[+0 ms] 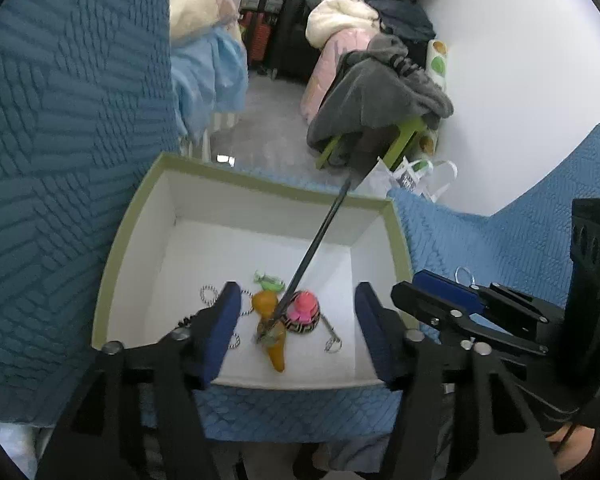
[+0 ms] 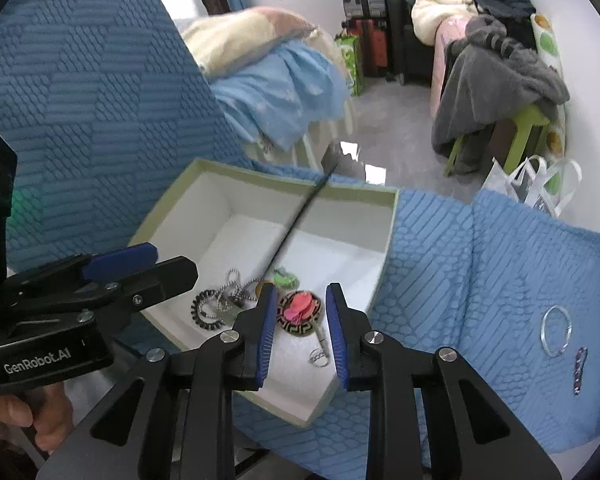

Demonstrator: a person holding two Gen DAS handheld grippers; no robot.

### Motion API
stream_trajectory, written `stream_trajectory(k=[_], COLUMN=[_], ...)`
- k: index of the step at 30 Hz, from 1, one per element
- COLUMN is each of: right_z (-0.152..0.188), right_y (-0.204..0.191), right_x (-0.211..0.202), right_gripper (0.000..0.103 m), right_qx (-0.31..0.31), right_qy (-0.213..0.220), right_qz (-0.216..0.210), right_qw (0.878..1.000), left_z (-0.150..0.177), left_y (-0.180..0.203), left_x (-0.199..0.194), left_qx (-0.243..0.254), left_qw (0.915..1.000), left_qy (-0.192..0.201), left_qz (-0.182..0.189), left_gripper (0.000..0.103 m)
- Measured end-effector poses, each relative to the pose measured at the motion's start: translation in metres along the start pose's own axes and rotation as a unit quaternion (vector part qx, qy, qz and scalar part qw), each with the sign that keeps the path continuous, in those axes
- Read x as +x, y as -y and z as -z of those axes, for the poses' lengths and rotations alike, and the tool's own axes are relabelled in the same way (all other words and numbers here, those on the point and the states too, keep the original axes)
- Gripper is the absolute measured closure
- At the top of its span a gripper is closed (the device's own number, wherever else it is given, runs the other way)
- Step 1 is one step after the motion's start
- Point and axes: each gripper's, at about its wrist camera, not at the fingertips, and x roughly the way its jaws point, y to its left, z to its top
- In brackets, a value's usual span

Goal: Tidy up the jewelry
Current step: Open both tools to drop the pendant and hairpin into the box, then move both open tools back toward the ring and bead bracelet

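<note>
carrot charm (image 2: 260, 287) mostly hidden (behind finger)

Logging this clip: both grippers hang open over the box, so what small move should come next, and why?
Probably swing the right gripper toward the ring and the small beaded piece on the blue cover. Both lie outside the box, while the carrot charm and pink charm are already inside. The left gripper holds nothing.

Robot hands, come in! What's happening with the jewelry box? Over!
Both grippers open, empty, over the box. Pink charm and carrot charm inside. Silver ring outside. Nothing blocking.
</note>
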Motion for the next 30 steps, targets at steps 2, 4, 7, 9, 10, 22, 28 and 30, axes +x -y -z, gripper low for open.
stream_trajectory(k=[2,4,7,9,10,22,28,30], right_z=[-0.003,-0.005,-0.007,-0.008,-0.007,0.01,0.033,0.042], right_y=[0.002,0.007,0.017,0.024,0.028,0.104,0.158,0.179], right_x=[-0.01,-0.023,-0.044,-0.056,-0.061,-0.134,-0.161,-0.166], right_gripper=[0.08,0.08,0.08,0.08,0.08,0.08,0.08,0.08], right_qx=[-0.003,-0.004,-0.004,-0.004,-0.003,0.03,0.059,0.072], right_qy=[0.012,0.027,0.05,0.061,0.066,0.117,0.123,0.12], right_qz=[0.002,0.003,0.011,0.02,0.023,0.079,0.115,0.128], right_qw=[1.0,1.0,0.999,0.998,0.998,0.99,0.984,0.982], left_z=[-0.002,-0.005,-0.01,-0.014,-0.015,-0.02,-0.018,-0.015], left_y=[0.007,0.017,0.03,0.043,0.049,0.122,0.158,0.168], left_x=[-0.005,-0.012,-0.019,-0.022,-0.021,-0.013,0.005,0.015], left_qx=[0.006,0.016,0.023,0.032,0.035,0.073,0.088,0.088], left_qw=[0.9999,0.9996,0.9988,0.9979,0.9977,0.9929,0.9908,0.9905], left_qy=[0.008,0.022,0.038,0.048,0.05,0.08,0.079,0.071], left_qz=[0.004,0.01,0.019,0.029,0.03,0.049,0.066,0.078], left_gripper=[0.043,0.043,0.043,0.043,0.043,0.043,0.043,0.043])
